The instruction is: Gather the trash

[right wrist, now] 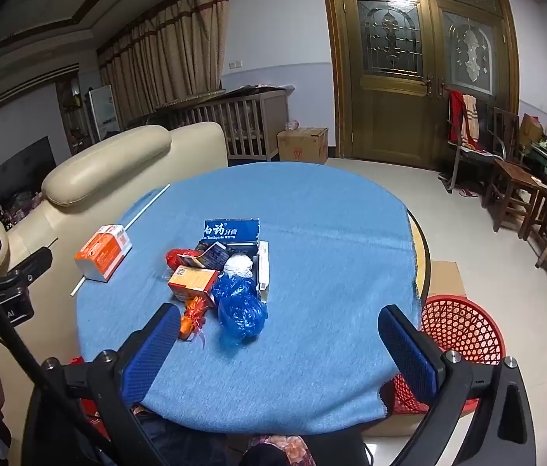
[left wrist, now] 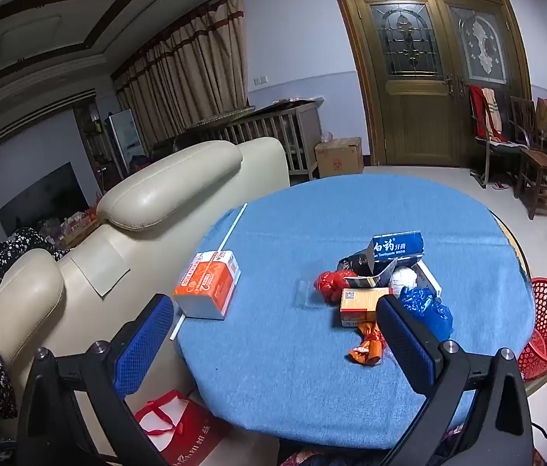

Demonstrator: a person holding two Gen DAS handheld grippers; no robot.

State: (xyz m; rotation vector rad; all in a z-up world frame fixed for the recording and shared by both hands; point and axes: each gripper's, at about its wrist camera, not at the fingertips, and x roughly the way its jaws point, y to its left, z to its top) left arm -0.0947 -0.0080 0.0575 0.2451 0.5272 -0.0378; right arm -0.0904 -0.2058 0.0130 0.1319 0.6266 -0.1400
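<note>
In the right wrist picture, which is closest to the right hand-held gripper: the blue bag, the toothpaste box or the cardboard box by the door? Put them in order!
1. Blue bag, just ahead on the table.
2. Toothpaste box, behind the pile.
3. Cardboard box, on the floor beyond the table.

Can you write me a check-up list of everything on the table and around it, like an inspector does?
Surface: round table under a blue cloth.
Job's things: trash pile: blue bag, orange wrapper, small orange box, toothpaste box; red basket beside the table.
Clutter: orange carton on a white stick.
Grippers: left gripper and right gripper open, empty.
Cables: nothing seen.
Surroundings: sofa, wooden door.
</note>
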